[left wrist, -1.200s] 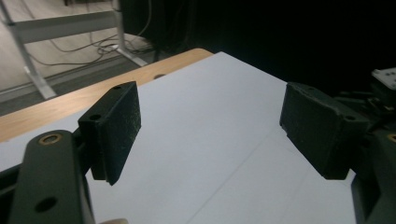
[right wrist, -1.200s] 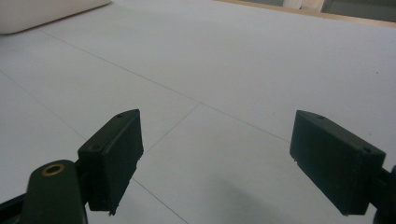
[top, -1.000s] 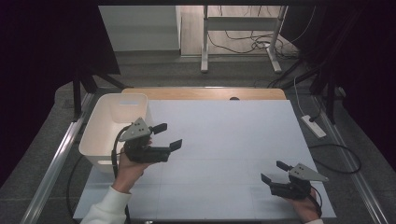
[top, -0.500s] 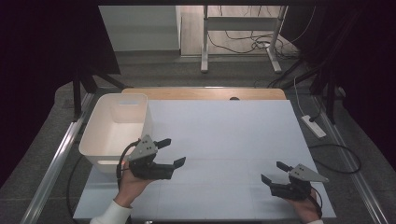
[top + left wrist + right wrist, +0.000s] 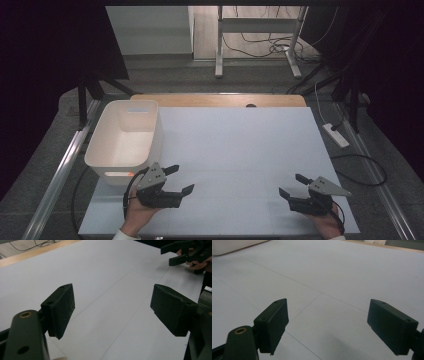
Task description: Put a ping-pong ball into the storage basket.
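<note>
Our left gripper [image 5: 178, 181] and right gripper [image 5: 295, 186] both hold their jaws spread wide with nothing between them. The white bin [image 5: 125, 137] sits just beyond the left gripper, long axis running away from us; a careless swing could knock it.

Setting: a lab or test room rigged for recording, not a home. The bench [image 5: 240, 150] has a plain white sheet as its top, a wooden edge showing on the far side, and metal rails [image 5: 55, 180] along its left and right. Dark curtains [image 5: 45, 50] close in both sides. On the grey floor beyond the far edge stands a metal table frame [image 5: 257, 30] with loose cables [image 5: 265, 47] trailing under it. A white power strip [image 5: 336, 135] lies on the floor to the right, its lead looping nearer.
</note>
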